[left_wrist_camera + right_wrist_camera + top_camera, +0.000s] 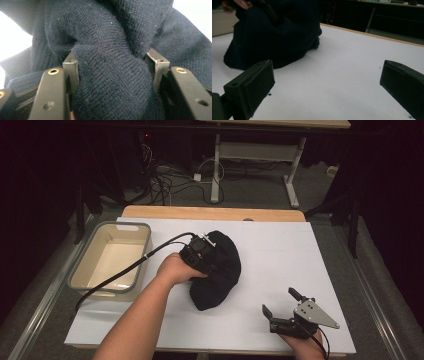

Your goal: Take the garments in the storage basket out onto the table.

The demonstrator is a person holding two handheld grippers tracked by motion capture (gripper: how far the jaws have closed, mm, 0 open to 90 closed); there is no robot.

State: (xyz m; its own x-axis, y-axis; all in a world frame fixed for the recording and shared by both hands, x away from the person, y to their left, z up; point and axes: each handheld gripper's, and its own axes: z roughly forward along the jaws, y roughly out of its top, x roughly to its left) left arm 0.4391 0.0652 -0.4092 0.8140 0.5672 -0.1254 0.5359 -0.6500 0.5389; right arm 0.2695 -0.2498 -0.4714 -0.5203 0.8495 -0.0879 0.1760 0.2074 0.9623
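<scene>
1. Two grippers noted from the high view. Left gripper (pixel 207 255) set down onto a dark knit garment (pixel 220 275) lying in a heap near the middle of the white table (pixel 280 255); jaws buried in the fabric, state not readable from here. Cable trailing from it leftward past the beige bin (pixel 112 257), which stands at the table's left edge, just beside the garment. Right gripper (pixel 281 302) held low near the front right edge, well apart from the garment, jaws spread with nothing between them.

2. Seen from the left gripper view: a thick fold of the dark knit garment (pixel 112 75) bunched between the two jaws, metal pads flanking it on both sides and touching the cloth. Firm clamping versus loose contact not settled. White table surface glimpsed at the upper corners.

3. Seen from the right gripper view: both black jaws standing wide apart over bare white table (pixel 342 75), nothing held. Dark knit garment (pixel 274 42) mounded on the table at upper left, clear of these jaws, with the person's hand (pixel 235 3) and part of the left gripper on top of it.
</scene>
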